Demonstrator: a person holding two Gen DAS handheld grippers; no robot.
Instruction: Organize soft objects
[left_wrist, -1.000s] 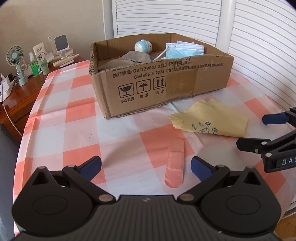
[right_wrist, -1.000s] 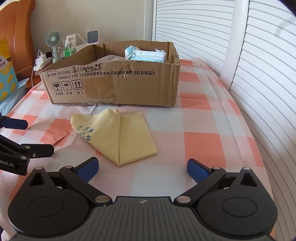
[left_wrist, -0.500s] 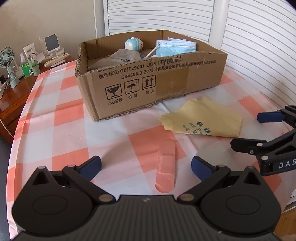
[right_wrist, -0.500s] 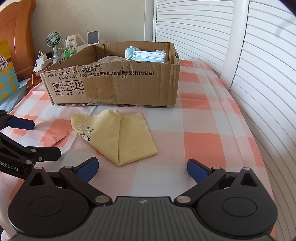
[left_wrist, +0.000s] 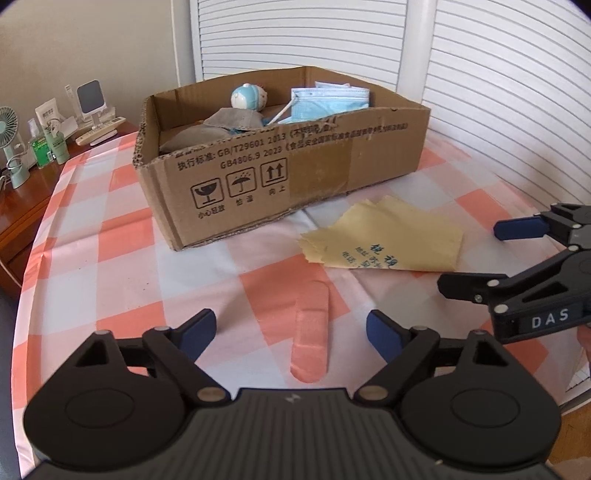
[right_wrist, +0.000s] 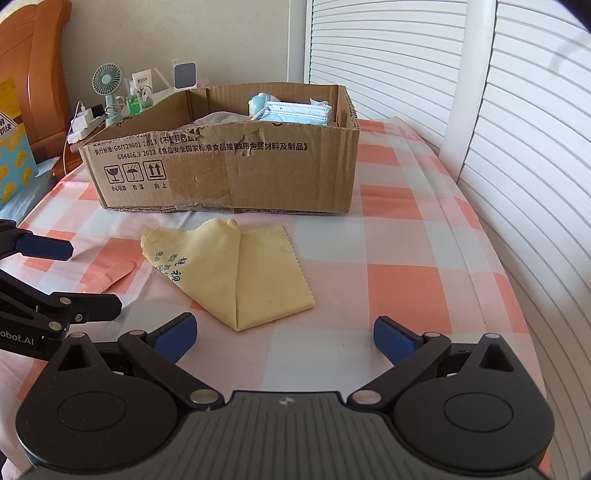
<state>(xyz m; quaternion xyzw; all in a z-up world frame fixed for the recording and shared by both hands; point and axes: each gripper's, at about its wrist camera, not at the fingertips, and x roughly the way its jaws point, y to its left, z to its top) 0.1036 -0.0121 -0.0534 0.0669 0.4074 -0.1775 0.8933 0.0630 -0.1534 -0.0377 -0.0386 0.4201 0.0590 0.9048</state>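
Note:
A pink adhesive bandage (left_wrist: 310, 332) lies flat on the checked tablecloth, between the blue fingertips of my left gripper (left_wrist: 291, 332). Its jaws are closing and the pads do not touch the bandage. A folded yellow cloth (right_wrist: 240, 273) lies just beyond my right gripper (right_wrist: 286, 338), which stands open over bare cloth with nothing between its fingers. Behind both sits an open cardboard box (left_wrist: 295, 177) holding blue face masks (left_wrist: 328, 105), a small blue-and-white plush toy (left_wrist: 247, 98) and a grey cloth (left_wrist: 225, 122). The left gripper (right_wrist: 72, 277) shows at the left edge of the right wrist view, beside the bandage (right_wrist: 110, 275).
White louvred shutters (right_wrist: 517, 147) run along the table's right side and far end. A wooden side table at the far left carries a small fan (left_wrist: 9, 147), bottles and a phone stand. A wooden headboard (right_wrist: 33, 74) rises at the left. The rounded table edge (right_wrist: 509, 295) curves close on the right.
The left gripper has turned slightly, so the bandage now sits nearer the middle of its jaws. Those jaws have narrowed. The right gripper and the yellow cloth have not moved.

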